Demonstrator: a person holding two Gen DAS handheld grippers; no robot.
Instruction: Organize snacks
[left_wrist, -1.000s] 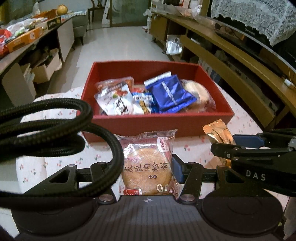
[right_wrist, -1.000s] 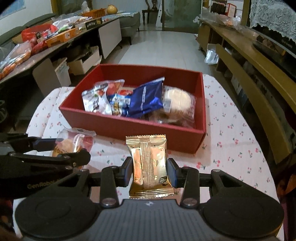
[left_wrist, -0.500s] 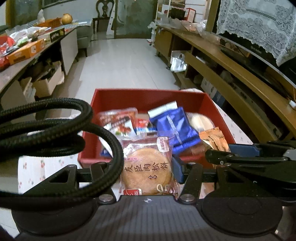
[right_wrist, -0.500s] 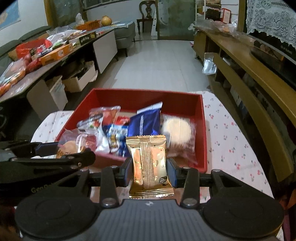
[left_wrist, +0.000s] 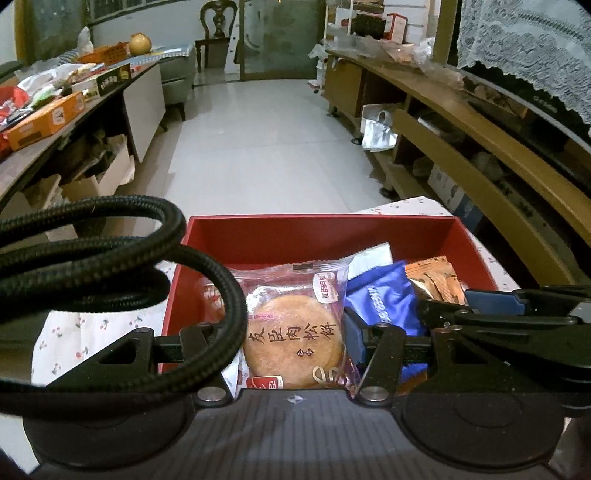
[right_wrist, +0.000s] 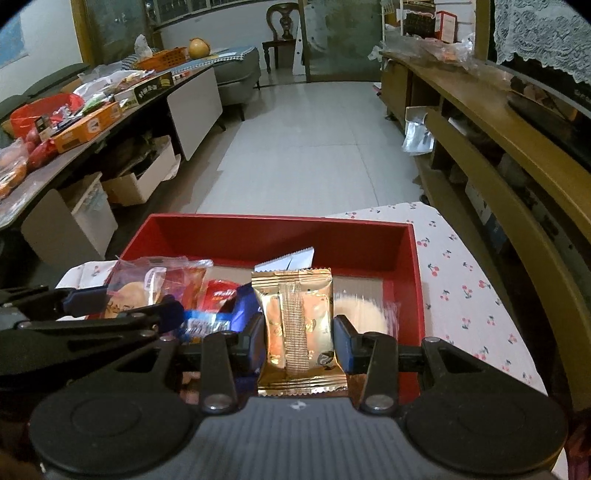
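Two grippers hung over the red box (right_wrist: 408, 258) on the cherry-print cloth (right_wrist: 469, 295). The left gripper (left_wrist: 295, 332) was clamped on a round cake packet (left_wrist: 295, 332); a black braided cable (left_wrist: 122, 266) looped across its view, hiding the box's left part. The right gripper (right_wrist: 300, 332) was clamped on a gold packet (right_wrist: 300, 328). Below them in the box lay a blue packet (left_wrist: 384, 299) and a pale round cake (right_wrist: 360, 306). Cluttered counters flanked the tiled floor (right_wrist: 306, 147).
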